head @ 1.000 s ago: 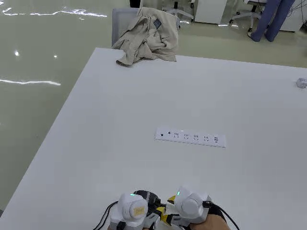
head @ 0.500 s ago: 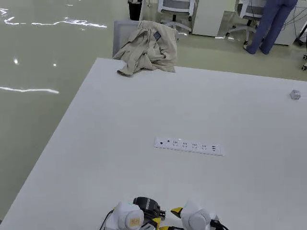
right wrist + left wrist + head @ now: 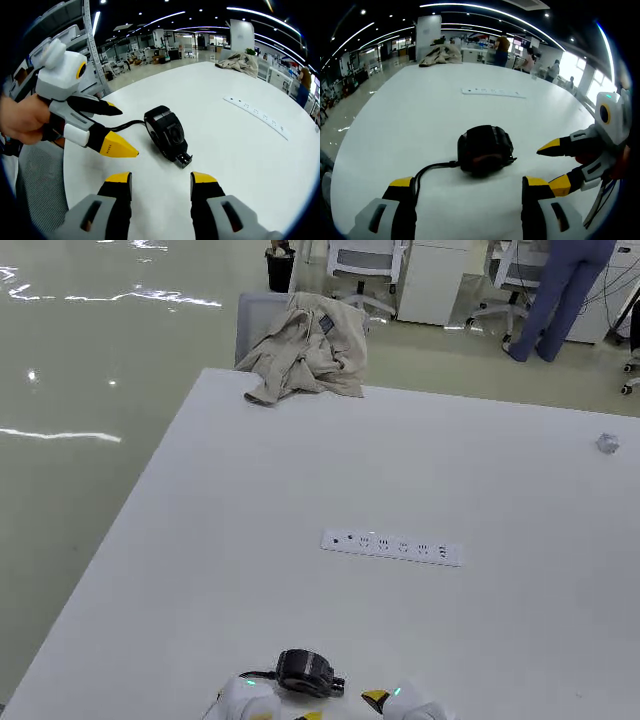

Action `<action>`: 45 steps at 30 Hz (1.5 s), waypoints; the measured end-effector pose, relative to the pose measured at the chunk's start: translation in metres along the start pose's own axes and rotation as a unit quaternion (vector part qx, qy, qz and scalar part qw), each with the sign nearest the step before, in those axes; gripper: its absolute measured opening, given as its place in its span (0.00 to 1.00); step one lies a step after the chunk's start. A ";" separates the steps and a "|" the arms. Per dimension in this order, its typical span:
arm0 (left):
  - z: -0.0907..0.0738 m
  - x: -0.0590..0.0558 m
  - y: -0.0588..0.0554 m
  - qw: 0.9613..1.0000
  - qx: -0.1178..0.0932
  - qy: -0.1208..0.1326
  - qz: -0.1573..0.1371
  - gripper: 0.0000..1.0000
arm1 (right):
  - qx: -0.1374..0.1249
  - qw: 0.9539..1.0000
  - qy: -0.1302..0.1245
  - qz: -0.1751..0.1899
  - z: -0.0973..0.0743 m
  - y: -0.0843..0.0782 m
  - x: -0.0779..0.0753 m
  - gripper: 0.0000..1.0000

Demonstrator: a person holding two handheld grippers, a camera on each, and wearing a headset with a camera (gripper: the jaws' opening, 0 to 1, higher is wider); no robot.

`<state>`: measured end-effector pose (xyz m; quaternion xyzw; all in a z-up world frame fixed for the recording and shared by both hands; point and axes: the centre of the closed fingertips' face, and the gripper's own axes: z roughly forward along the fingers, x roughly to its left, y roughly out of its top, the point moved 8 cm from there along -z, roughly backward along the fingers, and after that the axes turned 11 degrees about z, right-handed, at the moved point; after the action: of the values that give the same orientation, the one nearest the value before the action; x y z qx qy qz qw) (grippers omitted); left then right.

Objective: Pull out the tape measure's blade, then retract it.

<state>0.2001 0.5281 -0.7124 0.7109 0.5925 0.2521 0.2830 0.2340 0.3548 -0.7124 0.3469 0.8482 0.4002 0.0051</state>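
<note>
**White Table: Tape Measure at Rest, Both Grippers Released**

White table surface carries the black tape measure, which lies on its side close to the near edge. All positions below are referenced to the tape measure.

1. Left gripper: just short of the tape measure, on its left. The yellow-tipped fingers are spread wide and grasp nothing. They stand apart from the case.
2. Right gripper: just short of the tape measure, on its right. The fingers are likewise released, with the case ahead of the gap and untouched.
3. Blade: the end hook sits at the case mouth, on the side facing the right gripper.
4. Cord: a black cord runs from the case across the table toward the left gripper.
5. Power strip: flat on the table beyond the tape measure, well apart from it.
6. Jacket: draped over a chair, far beyond the tape measure at the table's far edge.
7. Crumpled white object: far beyond and to the right.
</note>
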 end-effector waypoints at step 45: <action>-0.071 0.006 -0.038 0.999 -0.003 -0.044 0.026 1.00 | -0.013 0.998 -0.043 0.053 -0.087 -0.023 0.061 0.84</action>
<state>0.1252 0.5463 -0.6880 0.7354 0.5599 0.2298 0.3047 0.1495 0.3223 -0.6523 0.4084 0.8222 0.3956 0.0253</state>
